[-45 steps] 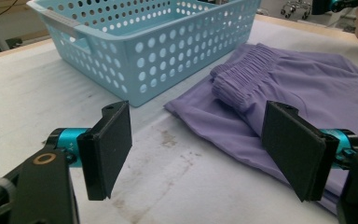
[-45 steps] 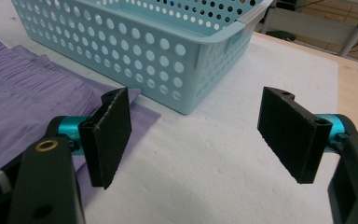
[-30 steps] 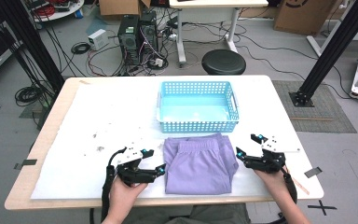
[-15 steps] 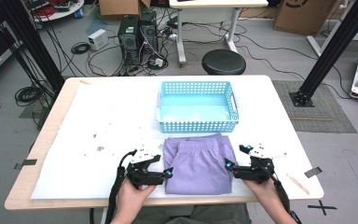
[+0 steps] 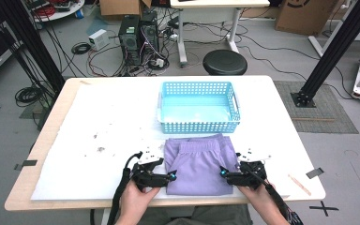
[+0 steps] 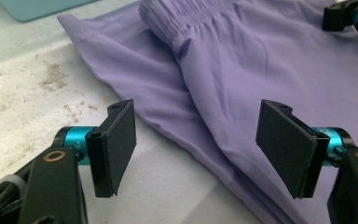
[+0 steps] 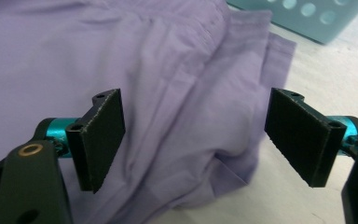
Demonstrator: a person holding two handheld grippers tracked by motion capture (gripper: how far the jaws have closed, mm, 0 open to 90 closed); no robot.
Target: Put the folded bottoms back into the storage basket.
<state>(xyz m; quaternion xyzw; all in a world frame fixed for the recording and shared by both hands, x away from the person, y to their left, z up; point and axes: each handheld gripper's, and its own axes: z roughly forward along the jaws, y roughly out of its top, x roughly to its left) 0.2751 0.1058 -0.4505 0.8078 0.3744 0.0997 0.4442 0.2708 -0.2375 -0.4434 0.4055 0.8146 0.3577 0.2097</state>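
- The purple shorts (image 5: 199, 164) lie flat near the front edge of the table (image 5: 98, 122), about in the middle. Their stretchy waist end points to the far edge, where the blue basket (image 5: 198, 108) sits just behind them.
- A second ago both claws were out to the sides, a little apart from the cloth. Now they have come in close, one at each side of the shorts.
- The left claw (image 5: 171, 176) is at the left side edge of the shorts. In the left gripper view its jaws stand wide open with the cloth edge between them, and it holds nothing.
- The right claw (image 5: 223, 172) is at the right side edge. In the right gripper view its jaws are wide open too, over the folded side of the shorts, and it holds nothing.
- I think this means the person is getting ready to pinch both sides at once. After that the shorts could be folded or lifted to the basket.
- No pinch has been made yet, so the job looks like it is only starting.
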